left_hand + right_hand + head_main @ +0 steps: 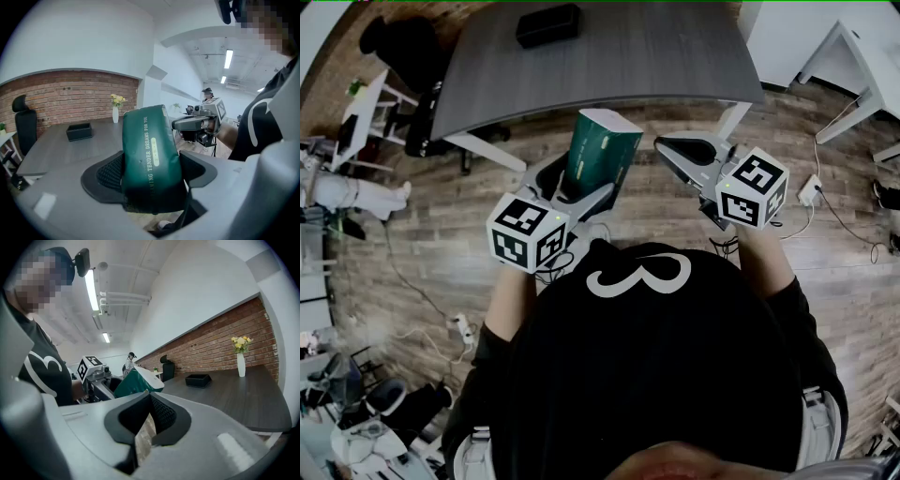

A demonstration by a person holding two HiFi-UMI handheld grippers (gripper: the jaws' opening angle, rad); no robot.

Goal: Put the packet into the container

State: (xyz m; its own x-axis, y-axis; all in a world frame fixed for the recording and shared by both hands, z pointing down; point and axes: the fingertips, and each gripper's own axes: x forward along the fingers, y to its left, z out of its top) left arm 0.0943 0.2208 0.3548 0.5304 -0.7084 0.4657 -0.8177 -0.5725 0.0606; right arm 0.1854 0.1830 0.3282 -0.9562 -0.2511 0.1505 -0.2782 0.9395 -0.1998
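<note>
A dark green packet [602, 150] with pale print stands upright between the jaws of my left gripper [581, 183], which is shut on its lower part; the left gripper view shows the packet [147, 154] wedged between the black pads. My right gripper [680, 148] hangs beside it to the right, shut, with its jaw tips together and nothing in them [149, 399]. Both are over the wooden floor, short of the grey table [609, 56]. The container, a small black box [548, 23], sits on the table's far side and is also seen from the grippers [78, 131] [197, 380].
A white vase with yellow flowers [115, 112] stands at the table's far end by the brick wall. A black office chair [403, 47] is at the table's left. A white desk [844, 47] is at the right. Cables and a power strip [811, 192] lie on the floor.
</note>
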